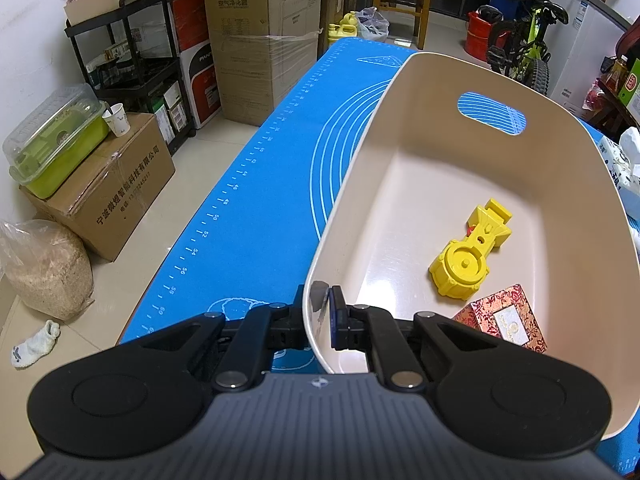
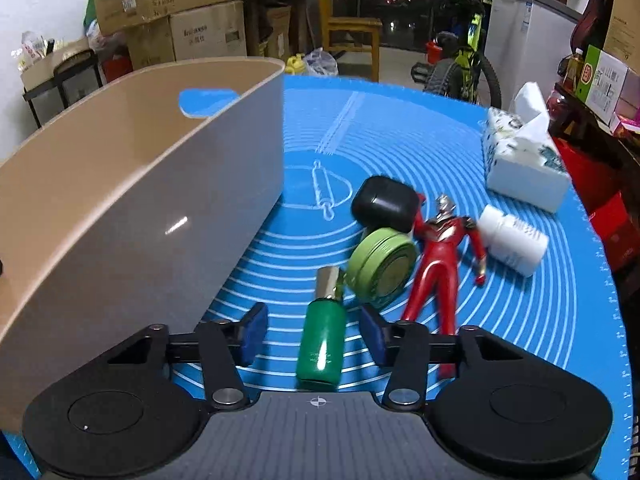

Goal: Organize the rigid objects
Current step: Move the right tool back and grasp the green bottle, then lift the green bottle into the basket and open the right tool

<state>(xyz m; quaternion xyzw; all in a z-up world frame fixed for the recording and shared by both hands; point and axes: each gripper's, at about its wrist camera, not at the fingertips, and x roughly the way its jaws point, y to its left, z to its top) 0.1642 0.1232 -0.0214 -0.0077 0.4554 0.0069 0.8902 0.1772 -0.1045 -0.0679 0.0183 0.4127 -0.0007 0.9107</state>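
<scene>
Green bottle (image 2: 322,340) lies on the blue surface (image 2: 520,320) between the right gripper's (image 2: 316,332) spread jaws, untouched. Left gripper (image 1: 320,312) jaws pinch the beige bin's (image 1: 500,80) rim.

The bin's (image 2: 152,216) tall wall closes off the left side of the mat (image 2: 520,320). Beside the green bottle (image 2: 322,340) the mat is bare on the left, toward the bin; on its right a green tin (image 2: 380,270), black case (image 2: 384,204), red figure (image 2: 434,256), white bottle (image 2: 512,238) and tissue pack (image 2: 524,164) crowd together. Inside the bin (image 1: 440,184), only a yellow toy (image 1: 468,256) and patterned box (image 1: 504,320) take floor; its far half lies open.
</scene>
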